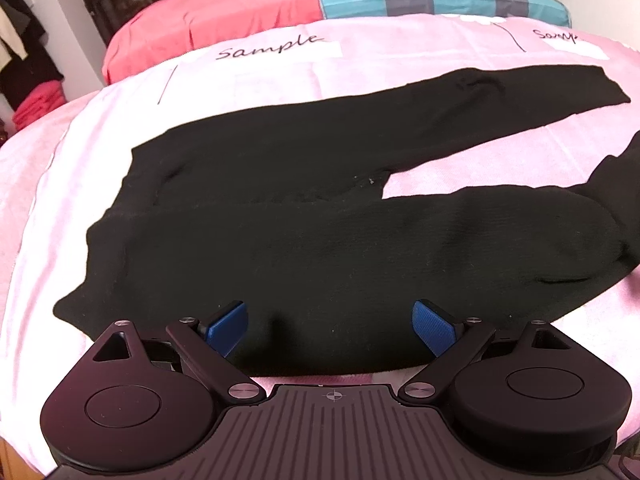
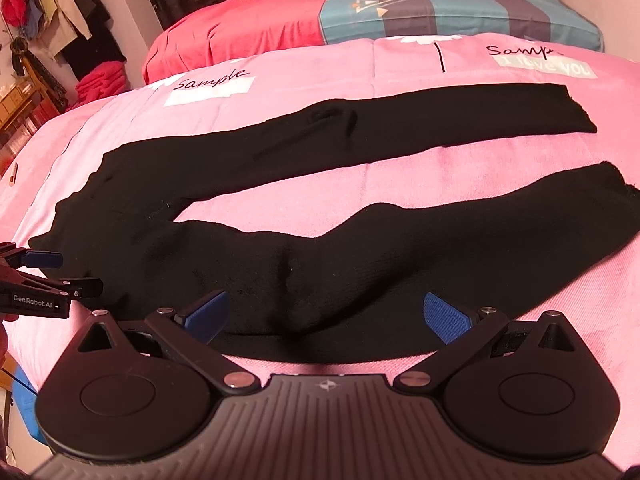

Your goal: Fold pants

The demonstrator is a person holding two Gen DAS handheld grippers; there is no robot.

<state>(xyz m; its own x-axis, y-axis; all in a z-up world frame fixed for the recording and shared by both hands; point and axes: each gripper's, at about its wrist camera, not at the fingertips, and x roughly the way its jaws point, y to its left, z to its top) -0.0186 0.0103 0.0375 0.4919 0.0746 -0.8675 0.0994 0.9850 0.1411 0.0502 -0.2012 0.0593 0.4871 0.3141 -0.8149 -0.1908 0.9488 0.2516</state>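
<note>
Black pants [image 1: 304, 240] lie spread flat on the pink bed cover [image 1: 480, 60], waist to the left, both legs running right and apart. The near leg is wrinkled and bent. My left gripper [image 1: 330, 326] is open, its blue pads above the near edge of the pants close to the waist. My right gripper [image 2: 326, 314] is open above the near edge of the near leg [image 2: 360, 264]. The left gripper also shows in the right wrist view [image 2: 60, 272] at the far left, by the waist. Neither gripper holds cloth.
The pink cover [image 2: 320, 64] has "Sample" printed on it. A red bedspread [image 2: 240, 36] and a blue-grey striped blanket [image 2: 460, 12] lie behind. Clothes hang at the far left [image 2: 60, 20], with wooden furniture [image 2: 20, 112] below them.
</note>
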